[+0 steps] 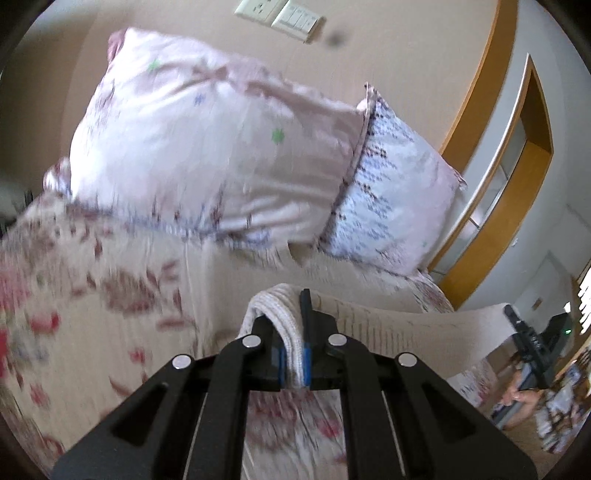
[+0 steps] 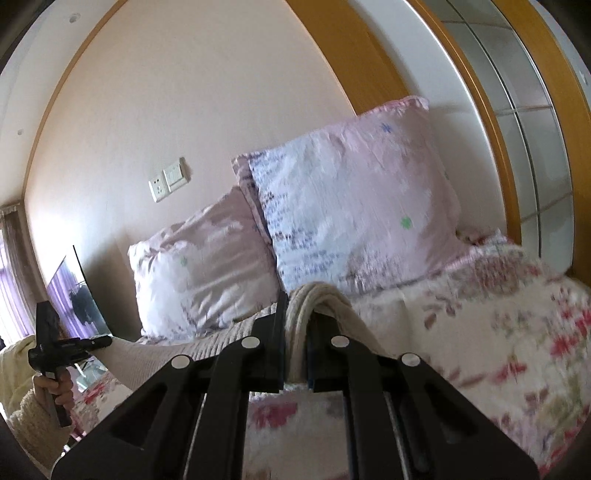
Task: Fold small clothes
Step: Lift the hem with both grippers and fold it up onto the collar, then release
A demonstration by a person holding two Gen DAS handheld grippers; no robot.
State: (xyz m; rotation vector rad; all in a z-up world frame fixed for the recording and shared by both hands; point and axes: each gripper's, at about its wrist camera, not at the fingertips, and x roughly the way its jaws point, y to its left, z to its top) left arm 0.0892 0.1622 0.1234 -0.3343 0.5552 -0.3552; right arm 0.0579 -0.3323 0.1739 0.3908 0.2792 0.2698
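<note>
— Left gripper point(image 1: 291, 332) pinches one corner of our cream knit garment point(image 1: 399, 325), right gripper point(image 2: 297, 325) clamps the other — it hangs stretched between them above the bed point(image 2: 461, 332).

— Soft, light, stretchy; we'd keep hold of the ribbed edges.

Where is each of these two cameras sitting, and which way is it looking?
Left wrist: on the left gripper, looking along its fingers at the bed; it clamps the cream ribbed knit garment. The right gripper and its hand show far right.
Right wrist: on the right gripper, facing the bed, clamped on the garment; the left gripper and a fluffy cream sleeve show lower left.
Shared: the garment, two pink patterned pillows, floral bedspread, wall sockets.
</note>
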